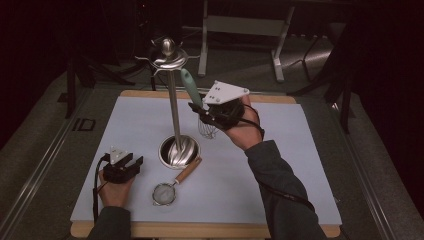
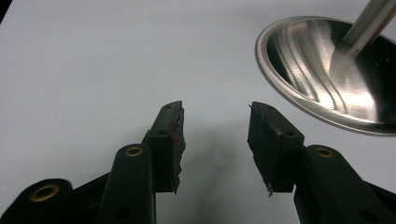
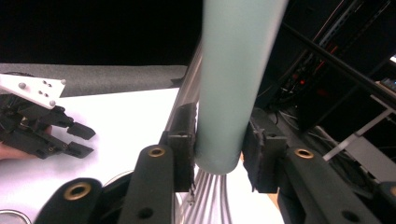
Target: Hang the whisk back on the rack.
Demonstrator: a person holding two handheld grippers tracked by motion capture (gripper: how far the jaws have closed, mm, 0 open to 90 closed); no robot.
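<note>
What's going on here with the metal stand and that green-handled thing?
A person works at a table with a hand-held gripper in each hand. The right gripper has a whisk by its green handle, raised beside the pole of a steel utensil stand, close under its hooks. The left gripper rests open on the white mat, holding nothing. A small strainer lies near the stand's base.

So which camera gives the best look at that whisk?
The high view: the whisk shows whole, green handle up, wires below the right gripper. The right gripper view shows its handle between the jaws.
</note>
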